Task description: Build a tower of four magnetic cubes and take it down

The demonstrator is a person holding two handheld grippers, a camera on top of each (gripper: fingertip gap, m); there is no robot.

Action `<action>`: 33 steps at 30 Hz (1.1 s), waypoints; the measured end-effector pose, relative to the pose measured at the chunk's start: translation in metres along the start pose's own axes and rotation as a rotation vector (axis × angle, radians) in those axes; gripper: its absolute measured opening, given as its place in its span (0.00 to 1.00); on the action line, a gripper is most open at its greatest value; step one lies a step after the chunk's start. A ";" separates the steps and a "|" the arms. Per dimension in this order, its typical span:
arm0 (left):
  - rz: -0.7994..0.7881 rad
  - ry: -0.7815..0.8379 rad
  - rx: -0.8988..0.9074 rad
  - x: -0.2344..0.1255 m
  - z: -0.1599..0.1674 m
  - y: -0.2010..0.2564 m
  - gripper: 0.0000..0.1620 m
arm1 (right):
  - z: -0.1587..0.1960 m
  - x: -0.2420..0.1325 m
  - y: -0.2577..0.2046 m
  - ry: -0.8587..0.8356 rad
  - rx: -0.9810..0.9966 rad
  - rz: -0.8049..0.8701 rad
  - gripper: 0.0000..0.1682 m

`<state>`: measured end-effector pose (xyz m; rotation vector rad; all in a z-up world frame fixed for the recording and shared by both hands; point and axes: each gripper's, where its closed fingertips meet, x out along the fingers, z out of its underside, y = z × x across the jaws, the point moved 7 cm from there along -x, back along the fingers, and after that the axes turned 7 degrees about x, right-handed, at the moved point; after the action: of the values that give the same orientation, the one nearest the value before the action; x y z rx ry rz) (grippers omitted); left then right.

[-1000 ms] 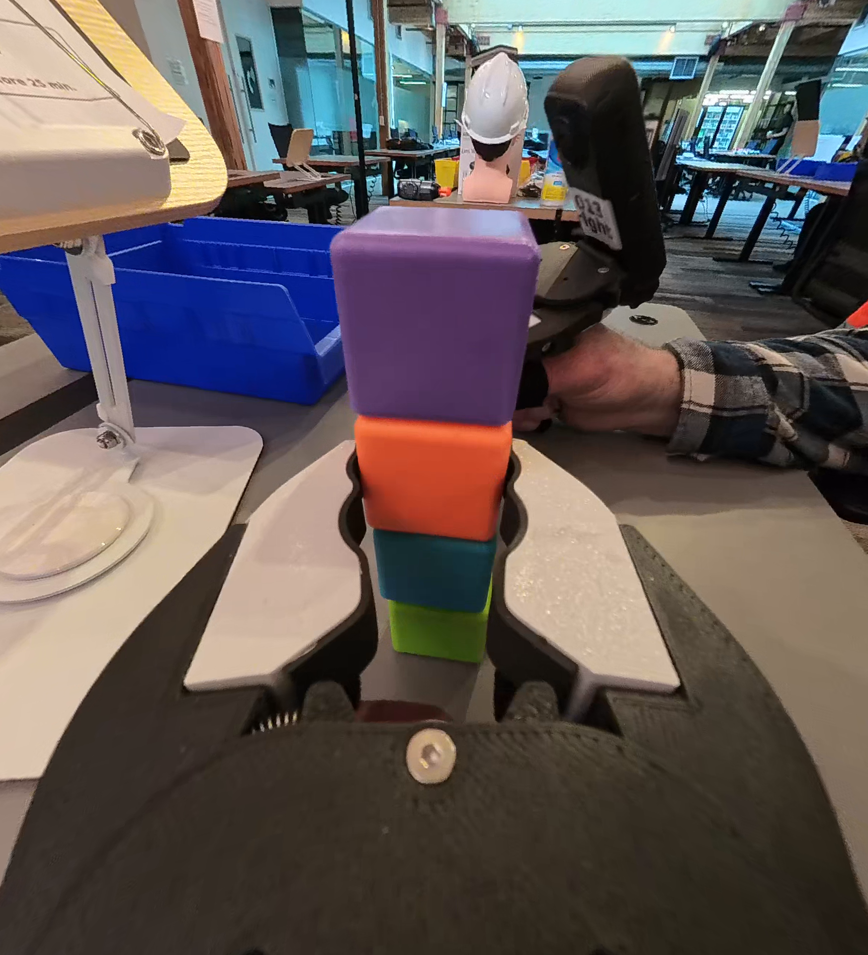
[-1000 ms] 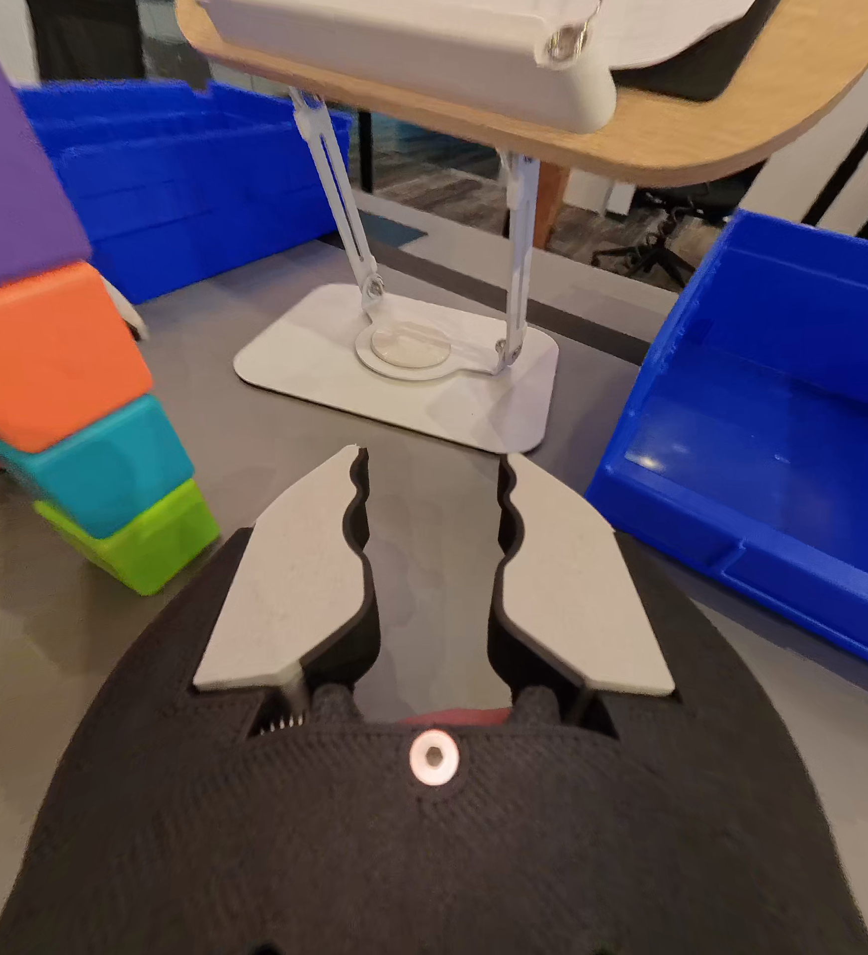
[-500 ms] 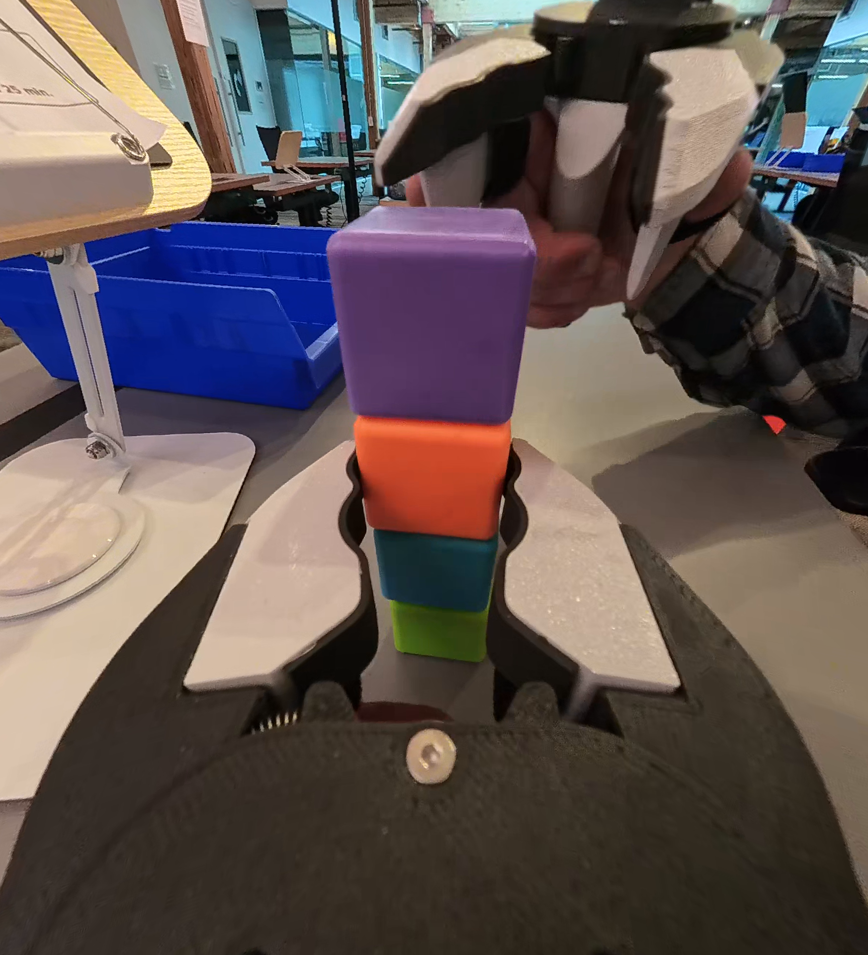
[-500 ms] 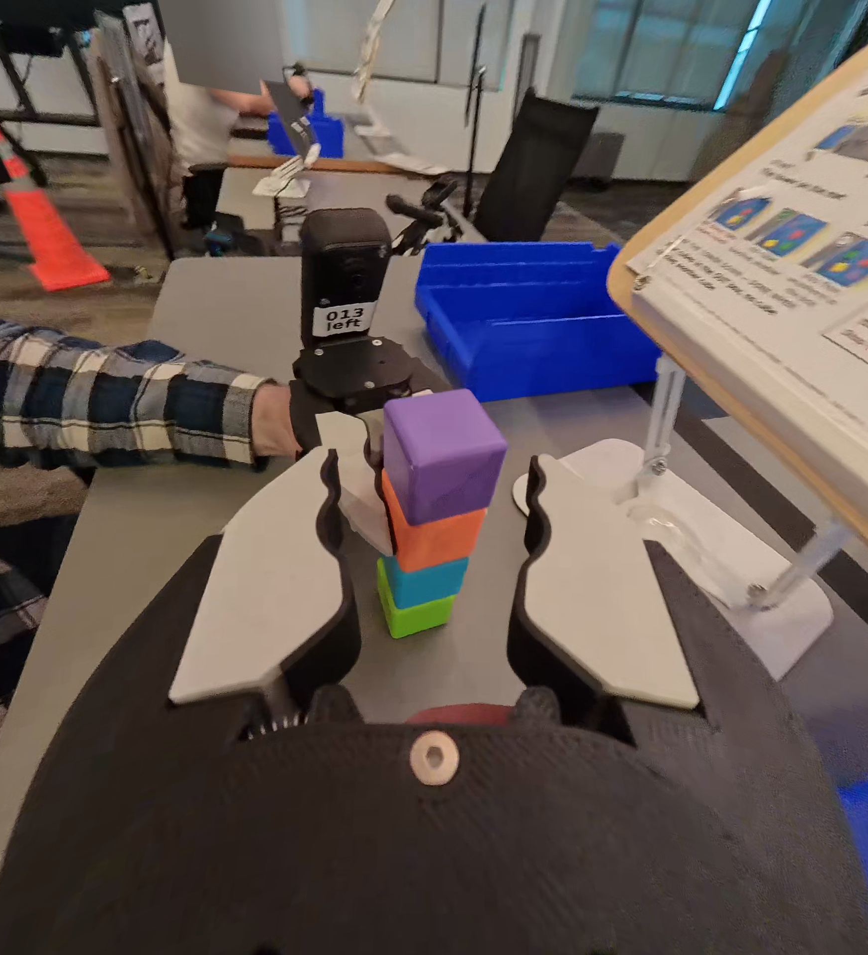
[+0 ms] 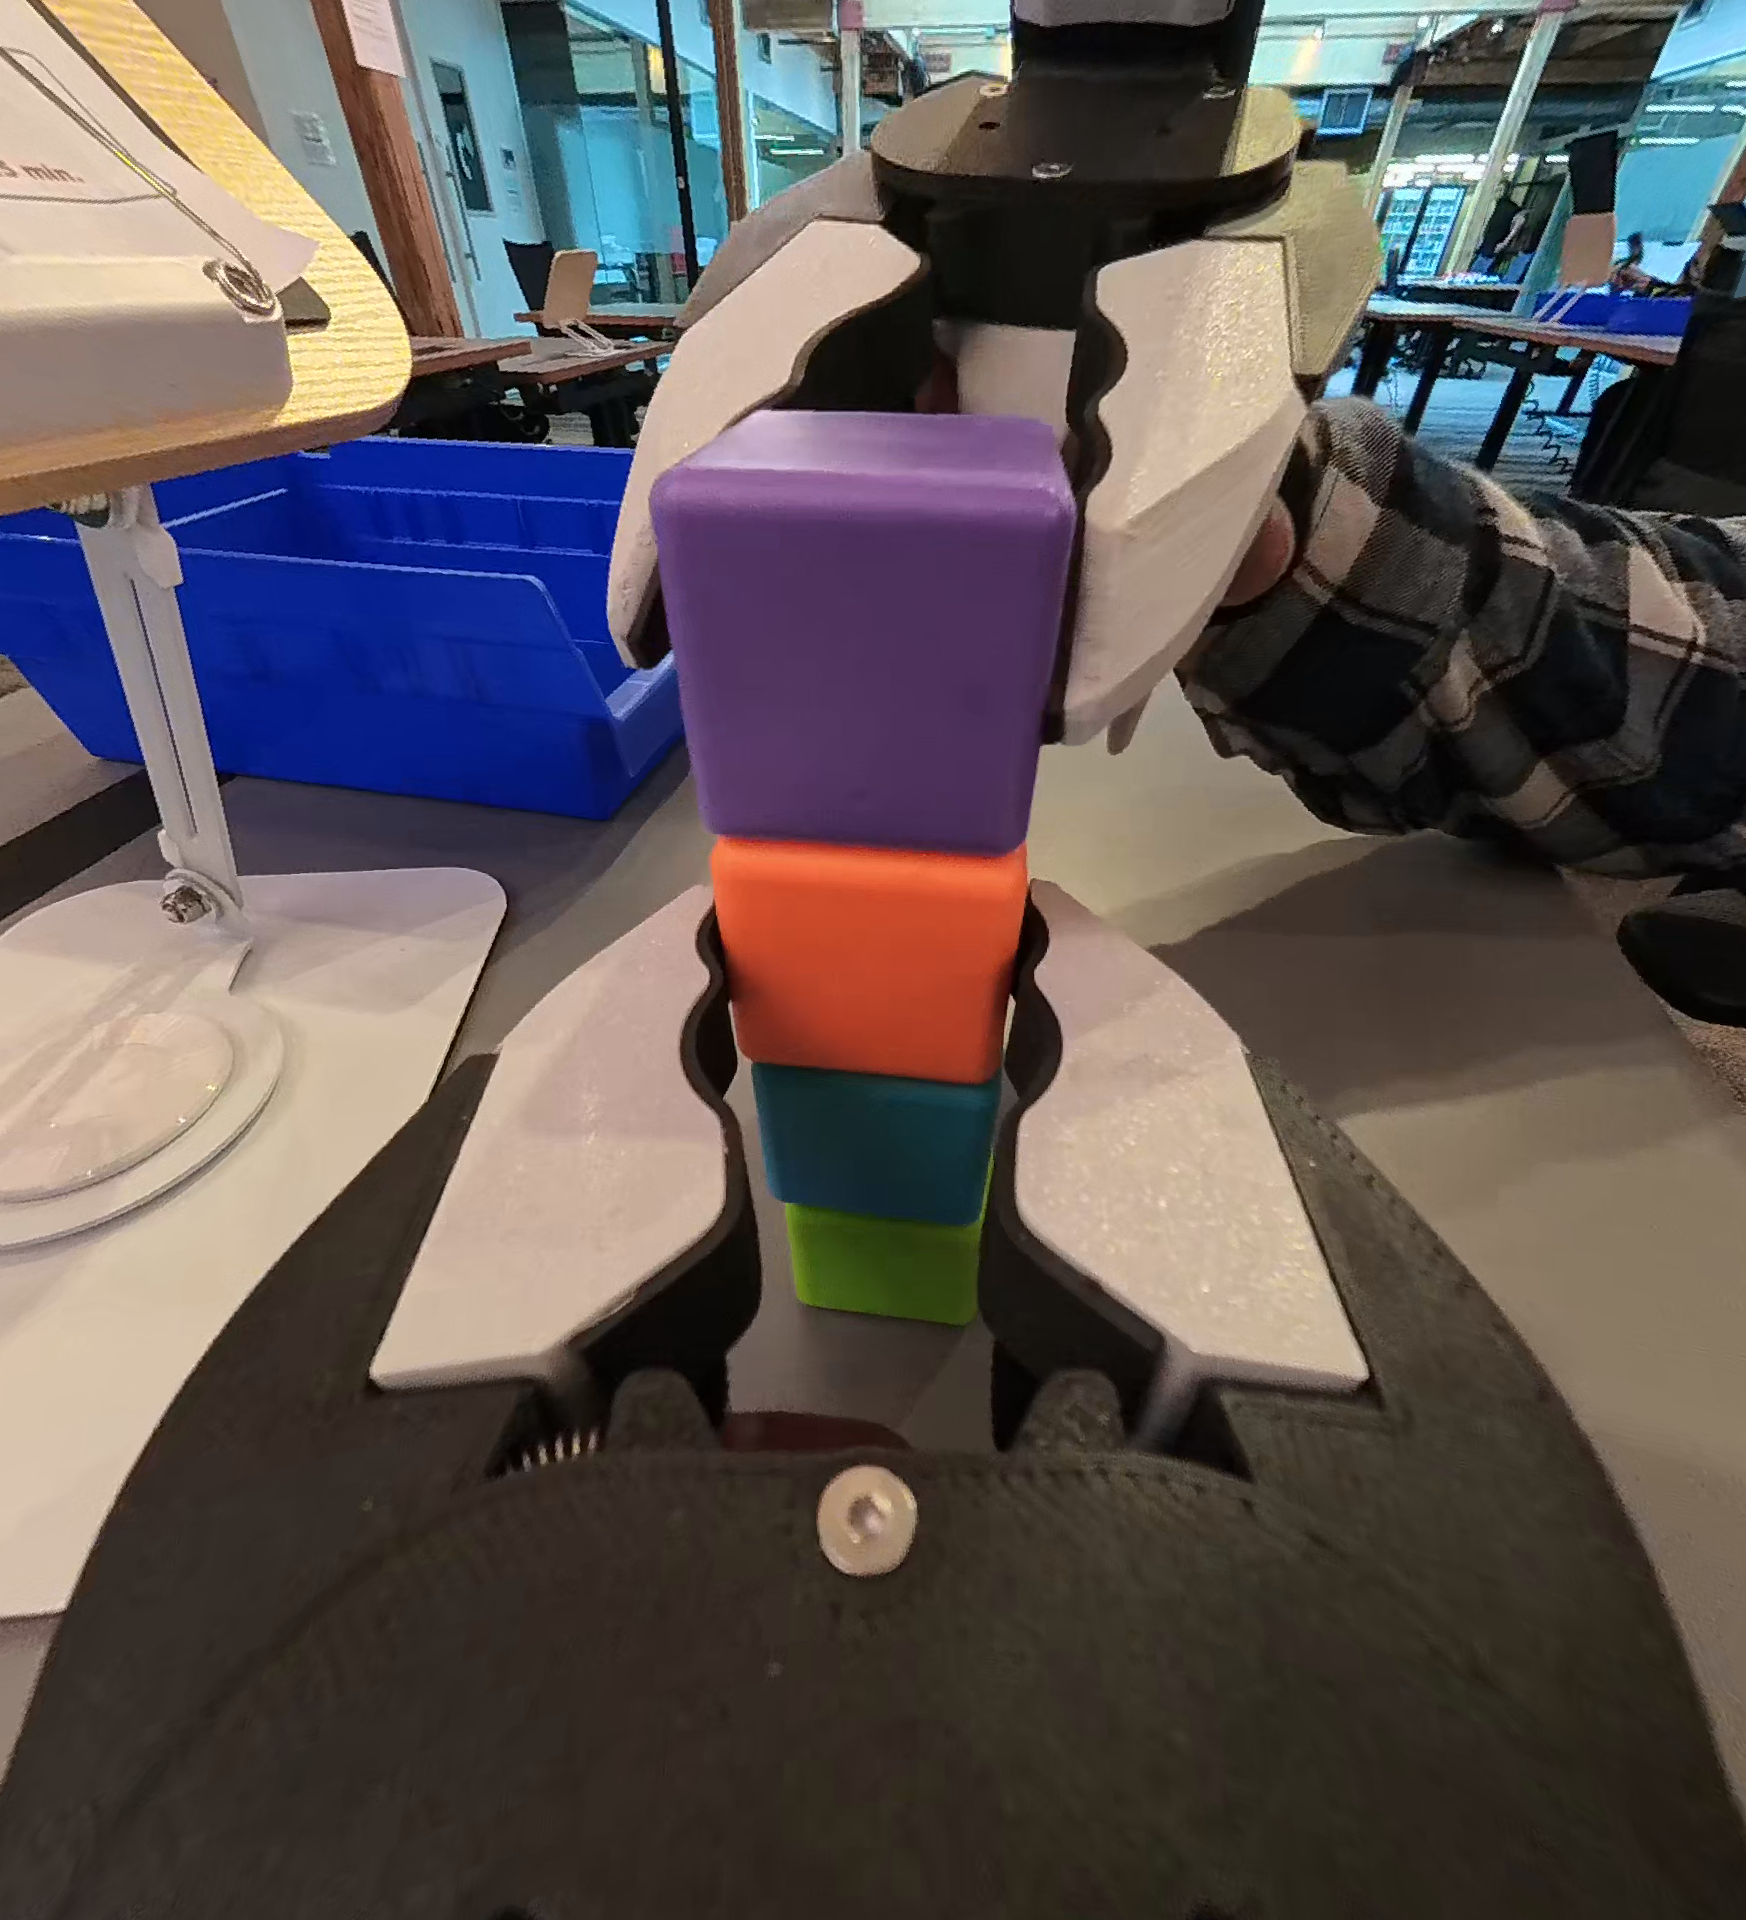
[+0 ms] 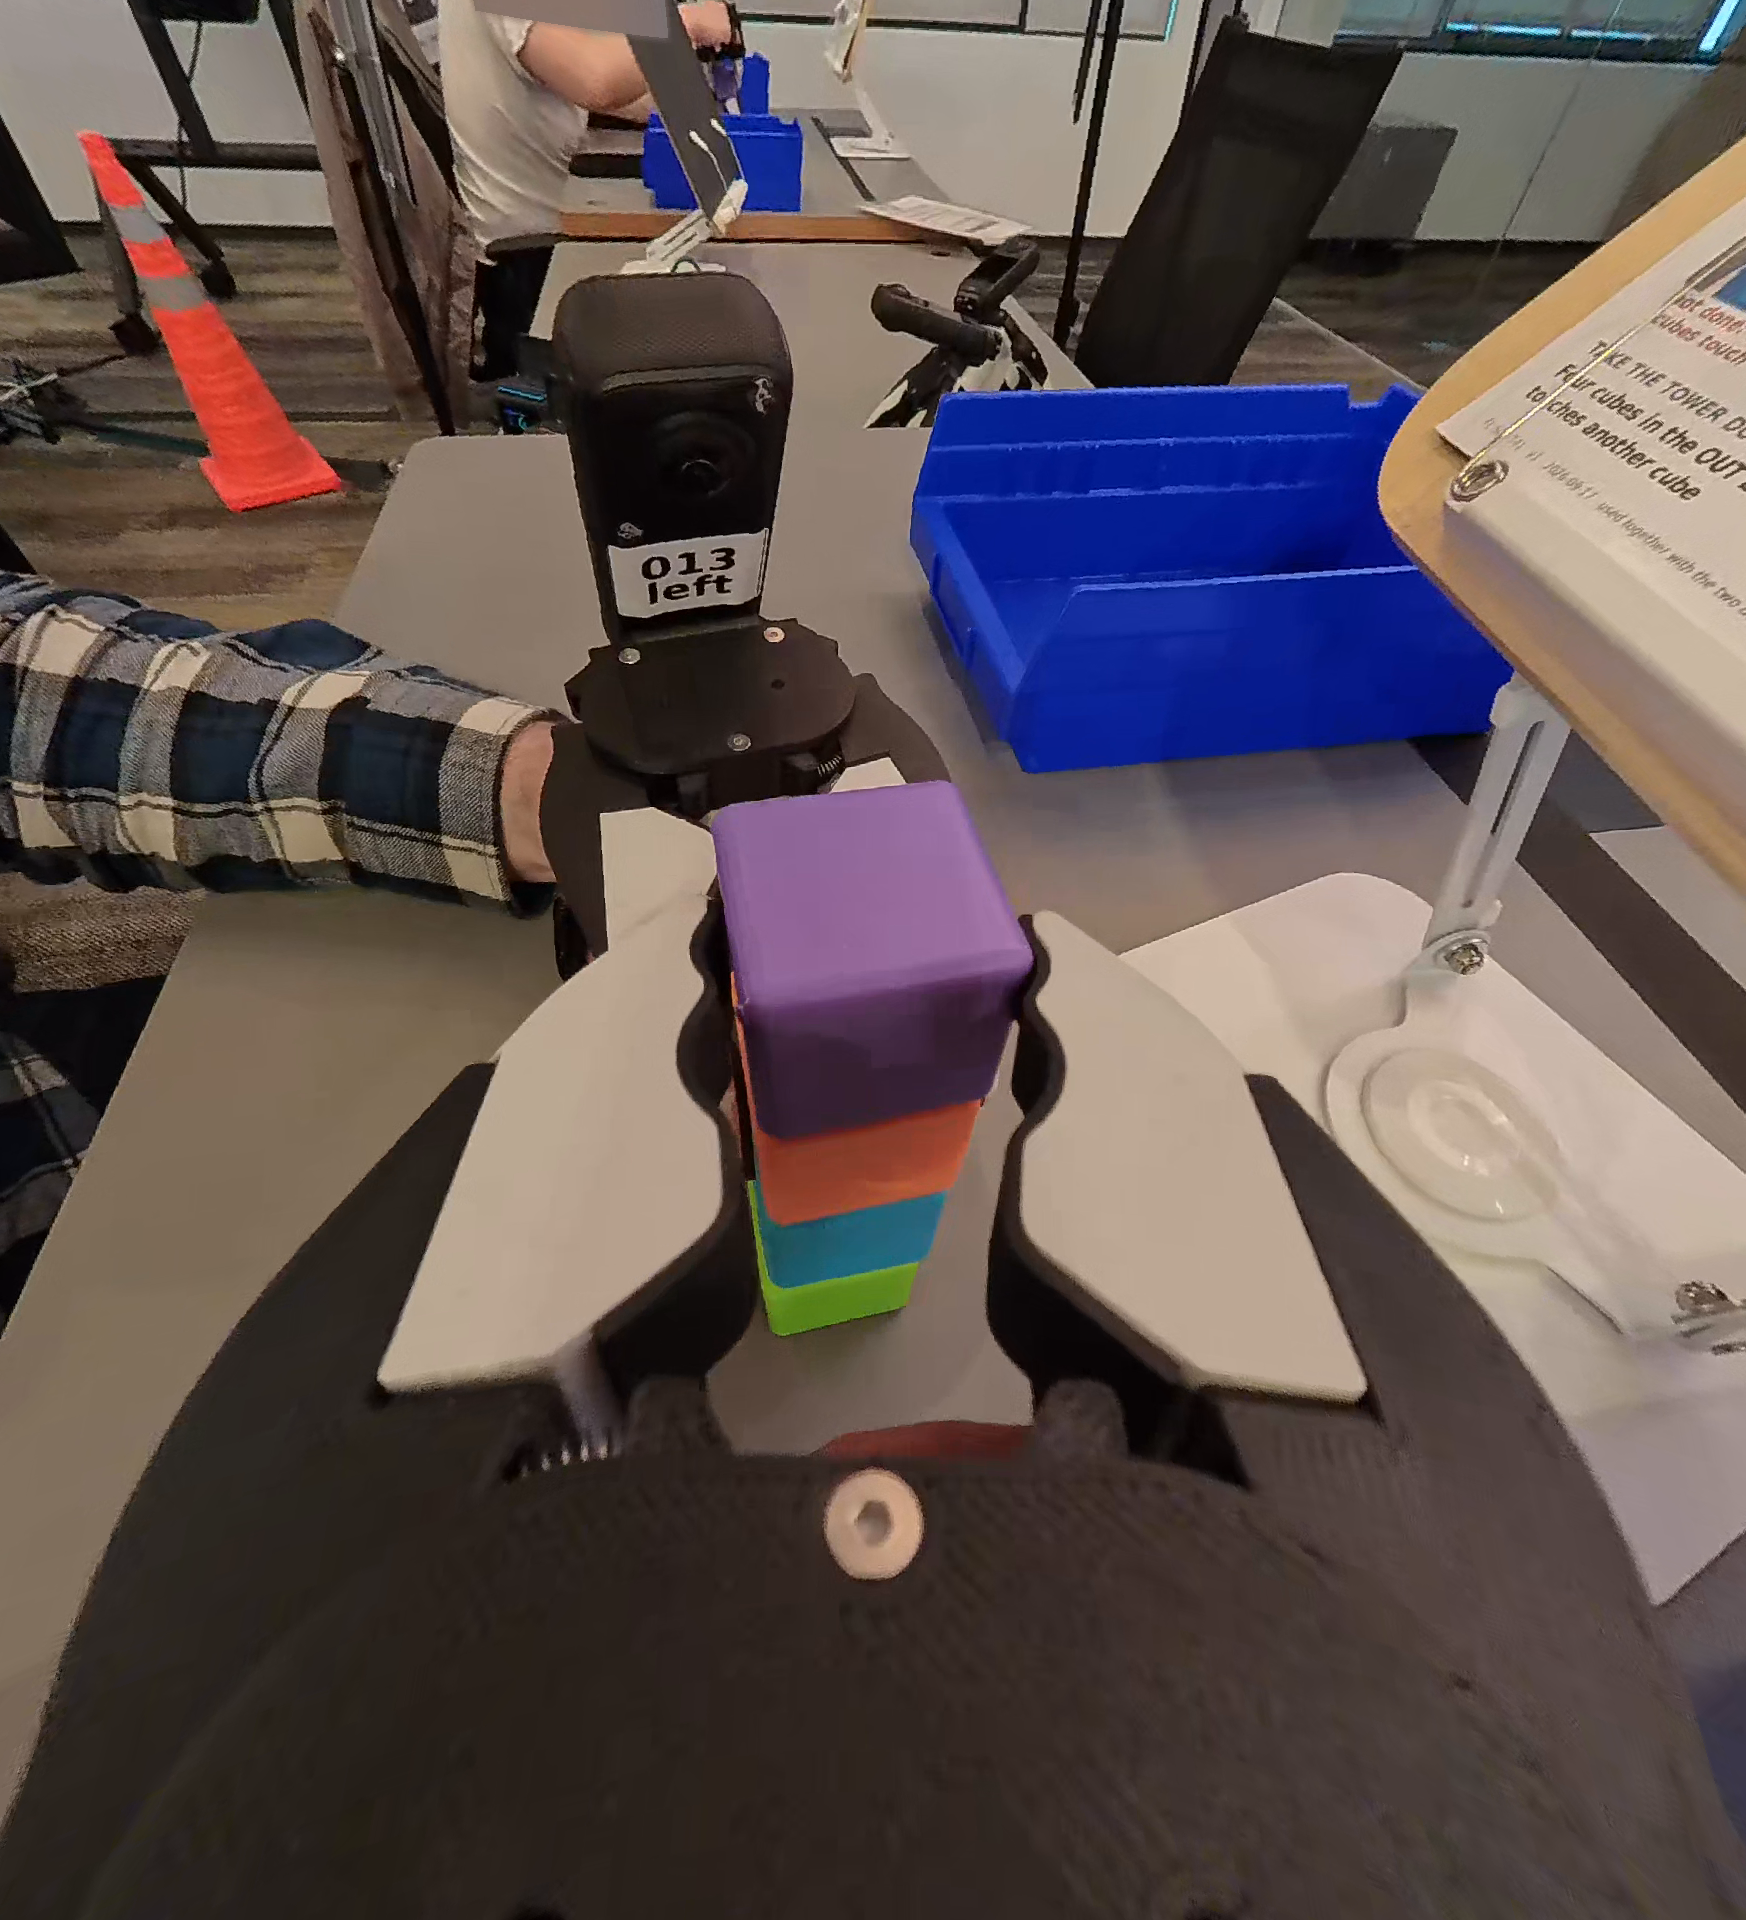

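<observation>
Four-cube tower stands upright on the grey bench (image 5: 1420,997): green cube (image 5: 884,1259) at the base, teal cube (image 5: 874,1148), orange cube (image 5: 869,961), purple cube (image 5: 864,634) on top.

Left hand-held gripper (image 5: 867,971): held level, low over the bench, fingers pressed against the orange cube's sides, clamped on it.

Right hand-held gripper (image 6: 864,992): tilted down from above on the far side, fingers flanking the purple cube and closed against its sides. Plaid sleeve (image 5: 1492,665) reaches in behind it.

Beyond: white stand base (image 5: 121,1039), blue bin (image 5: 349,644).
</observation>
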<state>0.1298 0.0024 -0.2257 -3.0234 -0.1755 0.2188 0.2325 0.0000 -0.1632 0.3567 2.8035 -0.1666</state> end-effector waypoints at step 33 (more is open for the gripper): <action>-0.012 -0.026 0.011 0.001 -0.001 0.000 0.31 | -0.029 -0.188 0.172 0.221 0.251 0.788 0.31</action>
<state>0.1306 0.0024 -0.2246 -3.0092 -0.1933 0.2572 0.4425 0.1278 -0.0894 1.5660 2.6062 -0.3040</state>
